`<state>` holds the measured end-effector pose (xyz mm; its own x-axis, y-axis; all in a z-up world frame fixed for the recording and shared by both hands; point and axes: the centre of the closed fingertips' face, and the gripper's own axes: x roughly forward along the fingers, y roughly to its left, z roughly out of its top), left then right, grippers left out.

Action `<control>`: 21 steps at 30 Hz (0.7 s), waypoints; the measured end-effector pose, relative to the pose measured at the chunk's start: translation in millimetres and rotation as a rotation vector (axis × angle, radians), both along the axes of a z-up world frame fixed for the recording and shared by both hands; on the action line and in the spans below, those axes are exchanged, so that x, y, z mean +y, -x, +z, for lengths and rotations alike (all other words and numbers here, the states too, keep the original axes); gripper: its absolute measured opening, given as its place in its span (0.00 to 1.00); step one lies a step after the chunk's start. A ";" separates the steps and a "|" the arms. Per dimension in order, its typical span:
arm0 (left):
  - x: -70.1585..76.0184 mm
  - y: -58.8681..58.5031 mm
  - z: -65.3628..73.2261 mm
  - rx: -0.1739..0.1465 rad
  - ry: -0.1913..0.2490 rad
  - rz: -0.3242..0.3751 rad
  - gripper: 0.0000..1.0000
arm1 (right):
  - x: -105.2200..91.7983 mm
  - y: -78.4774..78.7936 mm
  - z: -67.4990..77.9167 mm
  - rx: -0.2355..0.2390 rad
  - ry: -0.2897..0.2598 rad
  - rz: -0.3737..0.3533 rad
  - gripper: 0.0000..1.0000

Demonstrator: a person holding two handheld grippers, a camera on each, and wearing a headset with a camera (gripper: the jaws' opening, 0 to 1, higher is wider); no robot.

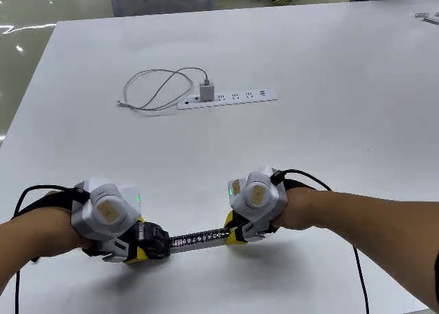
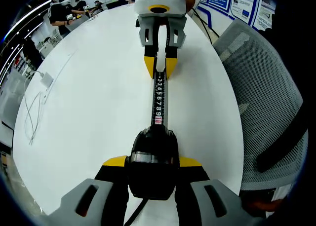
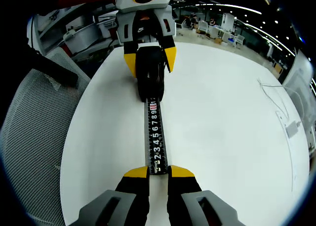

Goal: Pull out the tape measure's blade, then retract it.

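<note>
A black tape measure case sits near the table's front edge, with my left gripper shut on it; the case lies between yellow-tipped fingers. Its dark numbered blade stretches right to my right gripper, which is shut on the blade's end. In the right gripper view the blade runs from my right gripper up to the case, about ten units out. The right gripper faces me in the left gripper view, as the left gripper does in the right one.
A white power strip with a plugged-in charger and looped white cable lies mid-table. A grey mesh chair stands beside the table's front edge. The white table extends far back.
</note>
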<state>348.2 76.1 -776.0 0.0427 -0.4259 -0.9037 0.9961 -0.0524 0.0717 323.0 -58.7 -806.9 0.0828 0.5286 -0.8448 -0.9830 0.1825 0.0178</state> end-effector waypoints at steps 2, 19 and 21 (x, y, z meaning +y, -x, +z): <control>0.1 0.1 0.0 -0.002 -0.001 0.002 0.31 | -1.2 0.2 0.0 0.001 0.001 0.001 0.09; -0.8 0.4 -0.7 -0.005 -0.010 -0.004 0.31 | -11.0 1.3 -0.4 -0.003 0.009 -0.006 0.09; -0.8 0.1 -0.4 -0.006 -0.009 -0.003 0.31 | -12.4 1.4 -0.3 -0.001 0.010 -0.009 0.09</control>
<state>348.1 75.3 -776.4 0.0470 -0.4180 -0.9072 0.9954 -0.0559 0.0773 321.6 -71.1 -807.2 0.0889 0.5194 -0.8499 -0.9814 0.1916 0.0145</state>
